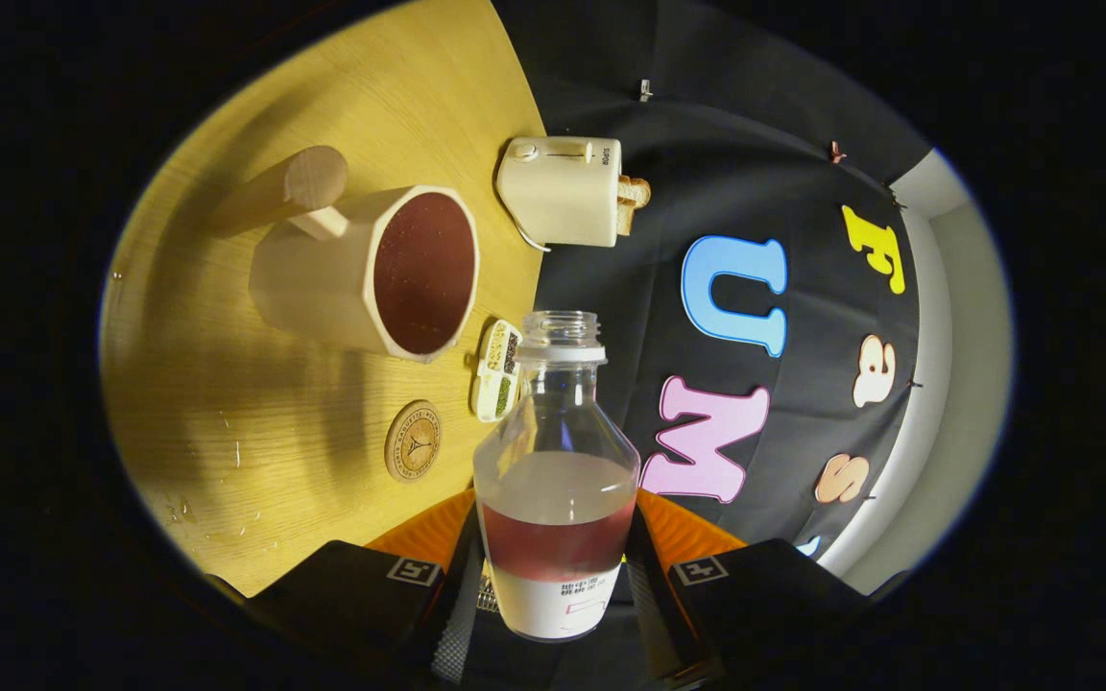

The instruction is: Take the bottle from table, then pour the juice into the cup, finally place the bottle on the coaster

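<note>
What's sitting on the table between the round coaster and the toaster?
In the gripper view, a small divided tray holding green and dark bits lies between the coaster and the toaster, beside the cup. The gripper holds the bottle.

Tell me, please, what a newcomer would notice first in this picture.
First, the open bottle, held between the gripper's fingers, with some red juice left. Beyond it on the table is a cup filled with juice; the coaster lies between them, nearer the fingers.

Small printed characters on the bottle (556,480) label, engraved emblem on the coaster (412,440), both too small to read
</note>
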Motion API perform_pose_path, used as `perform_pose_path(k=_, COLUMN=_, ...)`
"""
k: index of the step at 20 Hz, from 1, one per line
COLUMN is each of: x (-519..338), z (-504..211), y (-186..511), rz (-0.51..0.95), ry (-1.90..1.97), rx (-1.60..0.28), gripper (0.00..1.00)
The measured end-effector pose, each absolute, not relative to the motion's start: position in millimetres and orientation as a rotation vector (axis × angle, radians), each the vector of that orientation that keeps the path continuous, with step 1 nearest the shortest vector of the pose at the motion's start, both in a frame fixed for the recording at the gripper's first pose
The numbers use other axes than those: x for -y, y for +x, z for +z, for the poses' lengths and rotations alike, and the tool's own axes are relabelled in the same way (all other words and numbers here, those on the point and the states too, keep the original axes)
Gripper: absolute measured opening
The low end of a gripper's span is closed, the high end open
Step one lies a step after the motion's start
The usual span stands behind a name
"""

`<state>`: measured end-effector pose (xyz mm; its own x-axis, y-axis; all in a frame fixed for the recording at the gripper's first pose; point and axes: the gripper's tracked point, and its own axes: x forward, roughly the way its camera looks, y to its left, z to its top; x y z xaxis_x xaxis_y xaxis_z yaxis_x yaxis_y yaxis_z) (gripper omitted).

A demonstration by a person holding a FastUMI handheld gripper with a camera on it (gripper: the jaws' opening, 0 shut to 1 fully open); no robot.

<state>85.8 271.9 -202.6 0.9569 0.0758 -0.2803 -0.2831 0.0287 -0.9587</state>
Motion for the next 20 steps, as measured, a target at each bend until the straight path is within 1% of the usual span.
perform_pose_path(k=20, x=-271.2, z=-199.2, y=96.1, rz=0.317, ry=-1.655, rx=-0.123, gripper=0.72)
